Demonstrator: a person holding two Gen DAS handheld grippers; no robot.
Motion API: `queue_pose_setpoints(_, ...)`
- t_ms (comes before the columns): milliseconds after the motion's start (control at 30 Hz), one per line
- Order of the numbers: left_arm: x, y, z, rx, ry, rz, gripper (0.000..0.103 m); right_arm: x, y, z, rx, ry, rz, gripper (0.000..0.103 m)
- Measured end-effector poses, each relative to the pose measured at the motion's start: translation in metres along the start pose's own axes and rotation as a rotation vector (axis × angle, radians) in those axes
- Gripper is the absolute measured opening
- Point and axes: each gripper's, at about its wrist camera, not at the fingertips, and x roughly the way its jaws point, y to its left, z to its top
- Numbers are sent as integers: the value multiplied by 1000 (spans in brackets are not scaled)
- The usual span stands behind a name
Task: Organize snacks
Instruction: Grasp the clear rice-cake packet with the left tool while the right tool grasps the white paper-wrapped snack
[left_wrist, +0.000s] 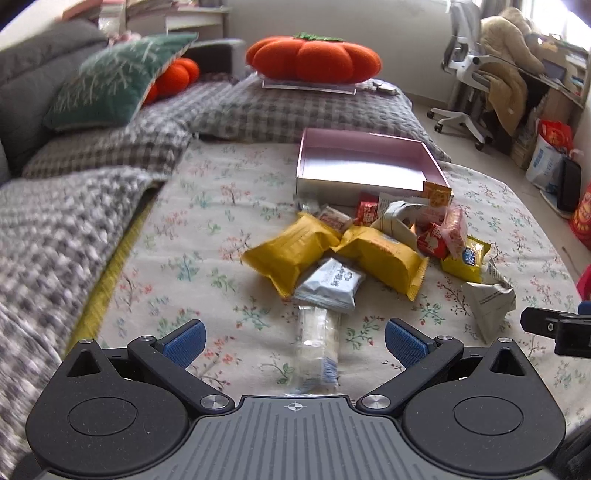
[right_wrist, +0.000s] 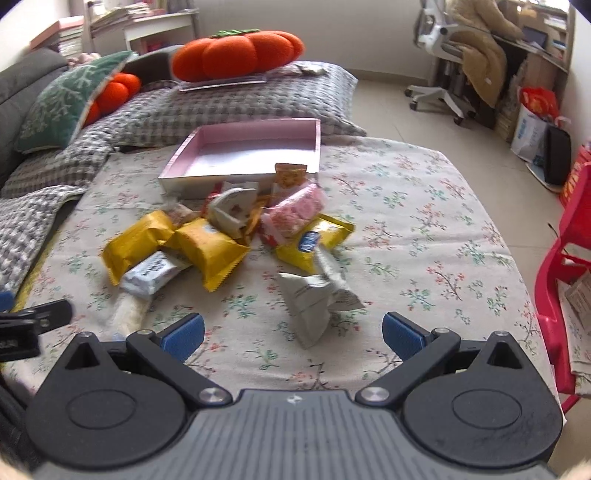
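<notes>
A pile of snack packets lies on the floral tablecloth: two yellow packets, a pale blue packet, a clear rice-cracker packet, red and pink packets and a grey-white folded packet. An empty pink box stands just behind the pile. My left gripper is open, low over the cloth, with the clear packet between its fingers. My right gripper is open, with the grey-white packet just ahead of it.
A sofa with checked blankets, a green cushion and orange pumpkin cushions lies left and behind. A red plastic chair stands at the right table edge. An office chair and bags stand on the floor beyond.
</notes>
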Motion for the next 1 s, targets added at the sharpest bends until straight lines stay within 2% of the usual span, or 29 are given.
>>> queue_pose_setpoints(67,8,0,-2,-7,25,-35,103,5,-3,3,-6,21,-28,103)
queue_pose_setpoints(100,13,-1,-4,24,33,-17,103,7,-3,4,-6,17,-30,103)
queue_pose_setpoints(200,31,-6,-10,56,63,-25,103,16,-3,9,1,-2,1,103)
queue_pose_setpoints(267,41,-9,-13,55,94,-22,103,23,-3,9,-18,-6,-16,103)
queue_pose_setpoints(367,53,-13,-17,60,169,-21,103,34,-9,6,-25,18,-16,101)
queue_pose_setpoints(433,64,-15,-18,73,185,-1,102,38,-15,8,-17,47,-12,97)
queue_pose_setpoints(533,79,-18,-18,93,202,53,101,43,-22,12,12,50,38,96)
queue_pose_setpoints(600,87,-18,-16,88,206,61,94,47,-25,15,1,48,48,96)
queue_pose_setpoints(733,99,-21,-16,93,208,49,83,68,-34,19,64,111,109,81)
queue_pose_setpoints(800,104,-18,-18,77,224,43,70,77,-34,19,72,145,130,76)
queue_pose_setpoints(933,104,-15,-17,74,207,45,57,80,-36,22,82,137,126,75)
queue_pose_setpoints(1000,104,-16,-16,71,199,40,47,82,-40,25,105,134,131,76)
